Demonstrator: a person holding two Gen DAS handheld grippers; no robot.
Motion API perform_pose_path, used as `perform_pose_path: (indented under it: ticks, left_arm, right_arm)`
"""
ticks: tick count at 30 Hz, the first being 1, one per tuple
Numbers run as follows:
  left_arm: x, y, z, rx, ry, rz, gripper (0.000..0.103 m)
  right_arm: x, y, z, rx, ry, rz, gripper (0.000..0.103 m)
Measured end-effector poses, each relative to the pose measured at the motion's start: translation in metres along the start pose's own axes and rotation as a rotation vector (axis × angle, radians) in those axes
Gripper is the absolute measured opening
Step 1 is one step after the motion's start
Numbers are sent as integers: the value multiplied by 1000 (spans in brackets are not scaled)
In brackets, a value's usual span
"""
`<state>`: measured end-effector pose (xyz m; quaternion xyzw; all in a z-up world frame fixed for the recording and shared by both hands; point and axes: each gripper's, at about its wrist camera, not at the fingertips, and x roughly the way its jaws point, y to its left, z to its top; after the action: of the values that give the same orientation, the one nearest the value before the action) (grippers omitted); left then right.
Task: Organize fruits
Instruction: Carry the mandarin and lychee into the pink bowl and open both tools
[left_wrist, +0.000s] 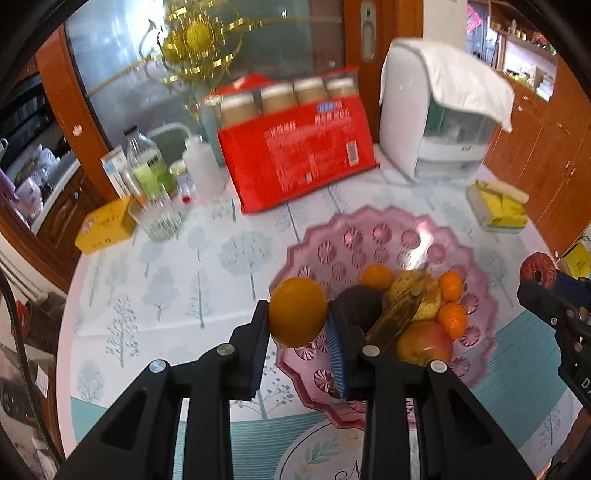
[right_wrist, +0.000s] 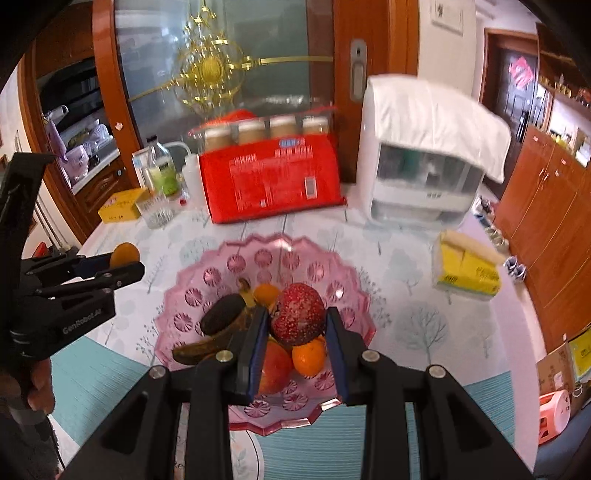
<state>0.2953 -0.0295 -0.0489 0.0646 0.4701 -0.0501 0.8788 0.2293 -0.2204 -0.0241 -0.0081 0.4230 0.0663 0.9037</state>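
Note:
My left gripper (left_wrist: 298, 314) is shut on an orange (left_wrist: 297, 312), held above the left rim of the pink scalloped fruit bowl (left_wrist: 373, 225). My right gripper (right_wrist: 297, 321) is shut on a red speckled apple (right_wrist: 298, 314), held over the same pink bowl (right_wrist: 266, 247). Inside the bowl lie a dark overripe banana (right_wrist: 221, 317), several small tangerines (left_wrist: 451, 285), a red-yellow apple (left_wrist: 424, 341) and a yellow fruit (left_wrist: 410, 286). In the right wrist view the left gripper (right_wrist: 127, 260) shows at the left with its orange (right_wrist: 125, 254). The right gripper's apple (left_wrist: 537, 273) appears at the right edge of the left wrist view.
Behind the bowl stand a red box with jars (left_wrist: 295, 151), a white appliance under a cloth (left_wrist: 439, 110), a drinking glass (left_wrist: 157, 218), bottles (left_wrist: 147, 162) and a yellow box (left_wrist: 105, 225). A yellow tissue pack (right_wrist: 467, 267) lies to the right. A person's hand (right_wrist: 37, 384) grips the left tool.

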Motion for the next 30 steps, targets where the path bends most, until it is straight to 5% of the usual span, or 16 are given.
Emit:
perform_pose_path:
  ticks: [12,26,30]
  left_arm:
    - [59,-8,-8,-12,105,28,28]
    - [75,-5,-7,-24,130,32,29]
    - [73,-6,-6,-20,118,33,42]
  right_arm:
    - [55,-12,-16,11,105,41,31]
    - [84,-1,-12,-13,141,63,31]
    - [86,2,-11,-27,134,58,32]
